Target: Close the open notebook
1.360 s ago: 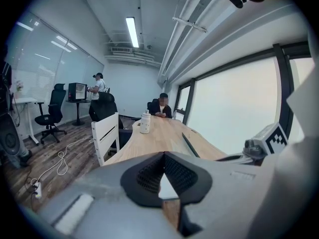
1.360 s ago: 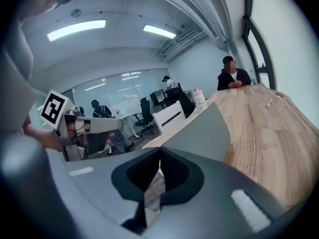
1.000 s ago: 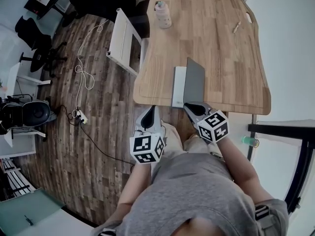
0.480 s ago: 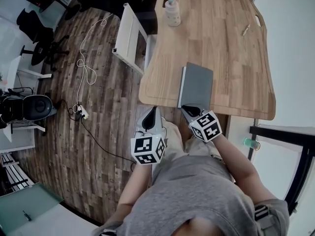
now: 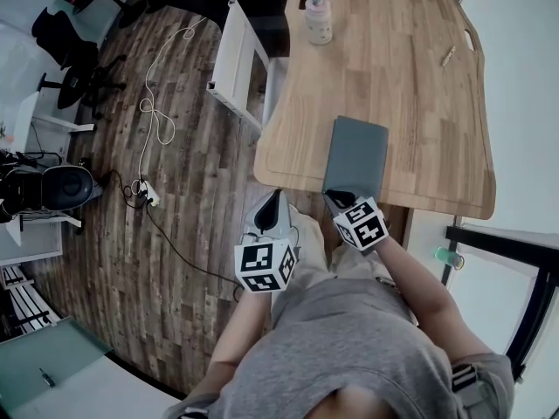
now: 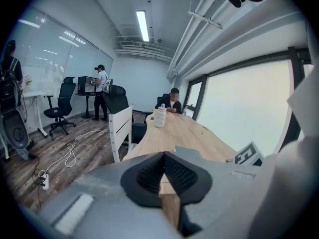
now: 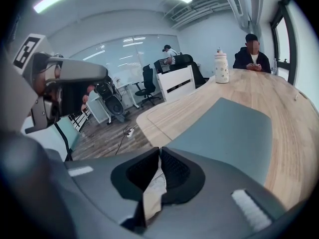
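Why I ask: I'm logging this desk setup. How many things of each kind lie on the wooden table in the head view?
Notebook: 1
Bottle: 1
Pen-like stick: 1
Total: 3
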`<state>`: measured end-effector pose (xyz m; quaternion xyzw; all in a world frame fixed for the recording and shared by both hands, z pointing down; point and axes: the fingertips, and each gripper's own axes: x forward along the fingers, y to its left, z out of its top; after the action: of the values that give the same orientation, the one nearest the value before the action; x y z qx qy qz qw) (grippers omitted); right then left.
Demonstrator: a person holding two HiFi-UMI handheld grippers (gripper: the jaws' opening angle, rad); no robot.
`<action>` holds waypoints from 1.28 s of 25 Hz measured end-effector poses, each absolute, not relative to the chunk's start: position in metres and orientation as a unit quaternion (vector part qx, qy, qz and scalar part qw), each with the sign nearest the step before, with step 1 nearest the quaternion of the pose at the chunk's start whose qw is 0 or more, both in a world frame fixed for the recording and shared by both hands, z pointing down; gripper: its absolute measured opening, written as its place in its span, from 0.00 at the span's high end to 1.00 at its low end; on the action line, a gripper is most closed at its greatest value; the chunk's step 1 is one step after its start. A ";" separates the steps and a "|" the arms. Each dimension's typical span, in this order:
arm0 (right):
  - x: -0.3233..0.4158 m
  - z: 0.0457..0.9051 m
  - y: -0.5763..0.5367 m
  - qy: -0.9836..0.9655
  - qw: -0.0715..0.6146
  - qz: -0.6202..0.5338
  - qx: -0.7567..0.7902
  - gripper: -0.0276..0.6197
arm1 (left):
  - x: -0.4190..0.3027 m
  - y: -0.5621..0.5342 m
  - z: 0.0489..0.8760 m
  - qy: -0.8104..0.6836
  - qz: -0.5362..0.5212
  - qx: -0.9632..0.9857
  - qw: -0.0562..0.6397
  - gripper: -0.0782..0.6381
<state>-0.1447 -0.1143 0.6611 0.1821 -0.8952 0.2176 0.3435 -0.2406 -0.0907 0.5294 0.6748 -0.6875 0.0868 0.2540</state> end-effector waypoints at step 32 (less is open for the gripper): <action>-0.097 0.593 -0.115 -0.921 0.255 0.205 0.212 0.88 | -0.188 -0.074 0.507 -0.693 0.069 0.680 0.229 0.89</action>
<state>-0.0967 -0.1153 0.5933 0.2124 -0.9208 0.2045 0.2554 -0.1884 -0.0736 0.5071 0.6800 -0.6932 0.0692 0.2285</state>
